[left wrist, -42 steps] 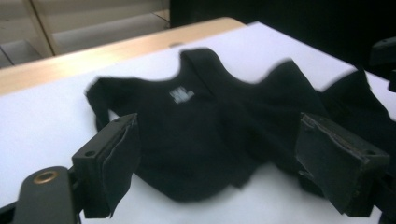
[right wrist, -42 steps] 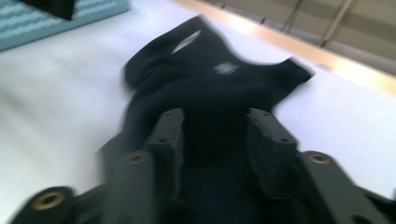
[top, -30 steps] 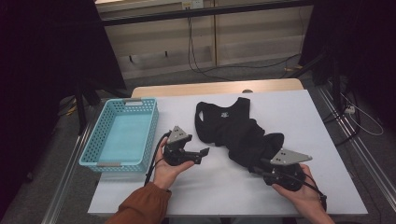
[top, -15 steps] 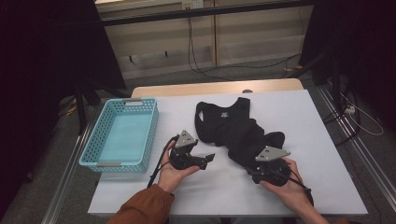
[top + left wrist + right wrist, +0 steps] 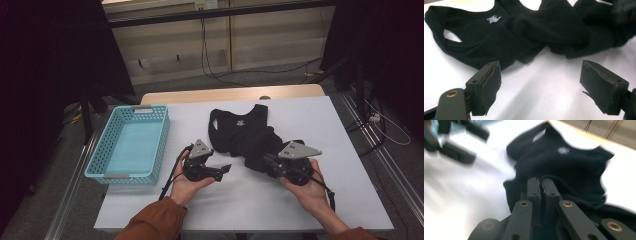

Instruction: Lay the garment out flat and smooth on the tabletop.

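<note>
Black cloth, a small top, lies crumpled on the white tabletop in the high view. The left gripper sits just short of its near edge. The right gripper rests on the bunched end. A blue basket stands well off past the left gripper.

From the left gripper view, the jaws stand wide apart with nothing between them. The top lies just ahead of them.

From the right gripper view, the jaws are pressed together over the top; whether they pinch cloth, I cannot tell.

It looks soft, light and floppy. Grab a thick fold or the hem.
</note>
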